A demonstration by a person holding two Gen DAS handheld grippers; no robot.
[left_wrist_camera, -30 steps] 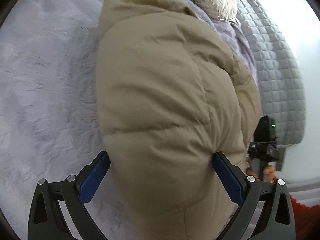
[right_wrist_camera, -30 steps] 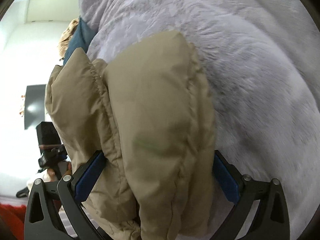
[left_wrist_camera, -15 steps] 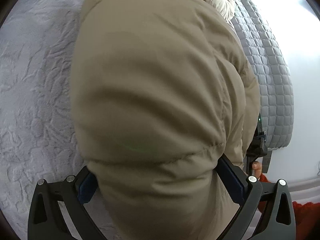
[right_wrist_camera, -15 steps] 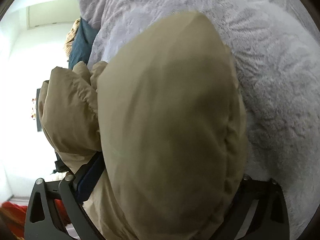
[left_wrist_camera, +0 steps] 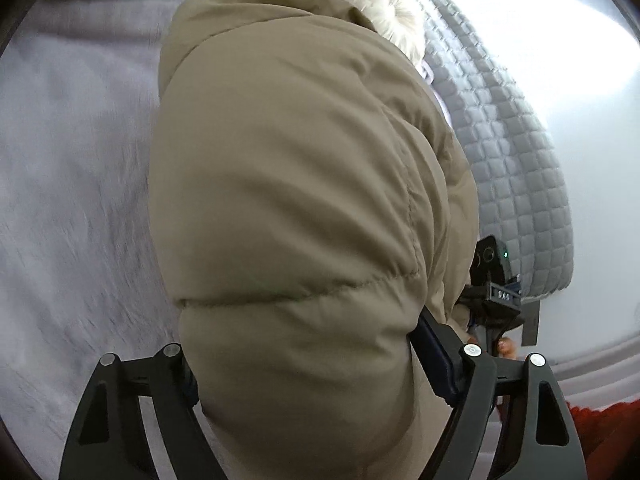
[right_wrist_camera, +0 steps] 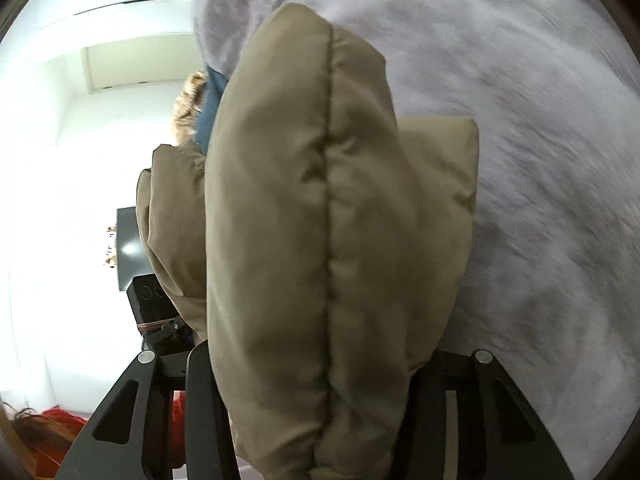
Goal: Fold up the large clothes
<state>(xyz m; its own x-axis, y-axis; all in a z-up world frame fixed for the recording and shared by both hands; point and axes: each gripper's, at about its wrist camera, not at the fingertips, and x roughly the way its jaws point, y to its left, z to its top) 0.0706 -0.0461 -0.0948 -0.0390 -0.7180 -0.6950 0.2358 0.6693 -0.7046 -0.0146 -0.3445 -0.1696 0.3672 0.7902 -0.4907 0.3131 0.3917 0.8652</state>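
While the lilac blanket is covering the bed under a bright white wall, your left gripper and right gripper are both angling down, jaws just closing, pinching the tan jacket lying on that blanket; a quilted headboard is standing beyond the jacket.

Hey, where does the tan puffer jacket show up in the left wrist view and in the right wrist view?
Left wrist: the tan puffer jacket fills the centre, from the lower edge up to the top.
Right wrist: the jacket fills the centre, seam running vertically.
Shared landmark: the lavender plush blanket, left of it in one, right in the other.
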